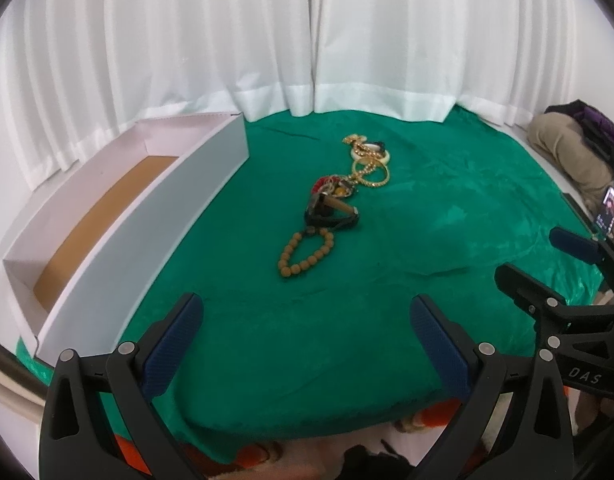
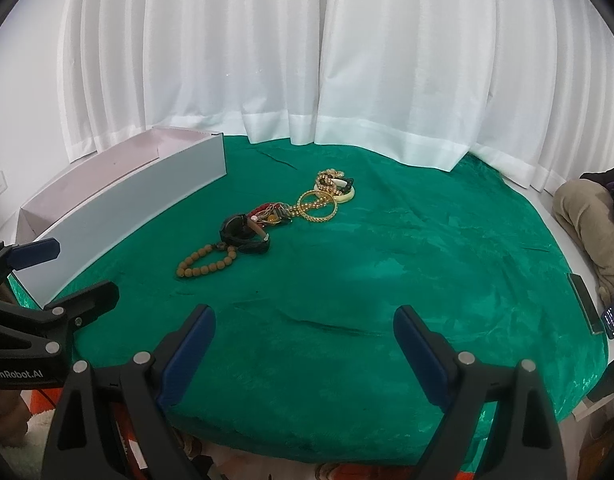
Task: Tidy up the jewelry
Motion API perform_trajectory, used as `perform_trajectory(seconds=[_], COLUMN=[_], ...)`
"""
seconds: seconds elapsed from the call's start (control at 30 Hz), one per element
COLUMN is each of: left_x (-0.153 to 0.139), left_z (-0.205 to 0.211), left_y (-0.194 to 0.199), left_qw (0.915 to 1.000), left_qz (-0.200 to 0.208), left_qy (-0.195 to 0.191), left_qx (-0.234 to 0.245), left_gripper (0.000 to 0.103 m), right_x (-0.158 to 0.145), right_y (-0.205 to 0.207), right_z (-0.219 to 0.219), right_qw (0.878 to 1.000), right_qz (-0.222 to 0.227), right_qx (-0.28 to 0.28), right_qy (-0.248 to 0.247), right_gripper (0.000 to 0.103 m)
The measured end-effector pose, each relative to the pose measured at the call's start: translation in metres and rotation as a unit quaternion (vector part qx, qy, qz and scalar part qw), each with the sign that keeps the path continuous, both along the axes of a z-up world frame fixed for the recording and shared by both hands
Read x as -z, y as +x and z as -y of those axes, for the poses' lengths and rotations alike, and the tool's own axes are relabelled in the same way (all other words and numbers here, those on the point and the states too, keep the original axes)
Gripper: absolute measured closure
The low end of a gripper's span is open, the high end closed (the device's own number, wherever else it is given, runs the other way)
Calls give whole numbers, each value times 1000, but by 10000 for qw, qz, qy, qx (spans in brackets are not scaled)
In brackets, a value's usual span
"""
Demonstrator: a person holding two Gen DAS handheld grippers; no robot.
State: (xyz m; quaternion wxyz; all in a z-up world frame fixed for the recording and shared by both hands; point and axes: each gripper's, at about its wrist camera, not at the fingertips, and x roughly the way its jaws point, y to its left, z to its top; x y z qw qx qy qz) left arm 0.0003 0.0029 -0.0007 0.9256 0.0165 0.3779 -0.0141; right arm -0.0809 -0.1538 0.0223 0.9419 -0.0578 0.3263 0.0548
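Left wrist view: my left fingers (image 1: 307,320) stand wide apart with nothing between them, hovering over the near part of the green cloth (image 1: 427,240) that covers the bench. In the right wrist view my right fingers (image 2: 305,334) are spread just as wide and hold nothing either, above the same near stretch of cloth. Each set shows at the edge of the other's picture, so the two are side by side and apart from each other.

Out past both, in the middle of the cloth, the jewelry lies in one long strung-out heap. Nearest me is a brown bead bracelet (image 1: 305,254), a loop lying flat. Just behind it, touching or nearly so, sits a black band (image 1: 331,220) with a tan tube-shaped piece across it. Then comes a tangle of red and small mixed pieces (image 1: 333,186), then a gold bangle (image 1: 370,172) with gold chain (image 1: 357,144) running through or over it, and farthest off a white ring (image 1: 373,152) with something dark on it.

To the left of the heap, well apart from it, a long white box (image 1: 147,224) lies open on top along the cloth's edge. The left view shows its brown floor (image 1: 107,208) bare, with no jewelry in the part I can see.

White curtains (image 1: 307,40) hang behind. At the far right lie bundled clothes (image 1: 571,144) and a lit phone (image 1: 608,212).
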Motion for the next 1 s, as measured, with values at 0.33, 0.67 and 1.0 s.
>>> perform_trajectory(seconds=[0.33, 0.67, 1.0], left_x=[4, 3, 1], left_z=[-3, -3, -4], left_y=[2, 2, 2], left_qw=[9999, 9999, 9999], left_qz=[-63, -64, -82], left_qy=[-56, -9, -6], left_qx=[-93, -88, -82], left_gripper=[0, 0, 0], right_x=[0, -1, -1], right_y=[0, 1, 1], right_z=[1, 4, 4], right_qw=[10000, 10000, 10000], right_qz=[1, 14, 33], right_qx=[-2, 17, 14], right_qy=[9, 23, 17], right_gripper=[11, 11, 11])
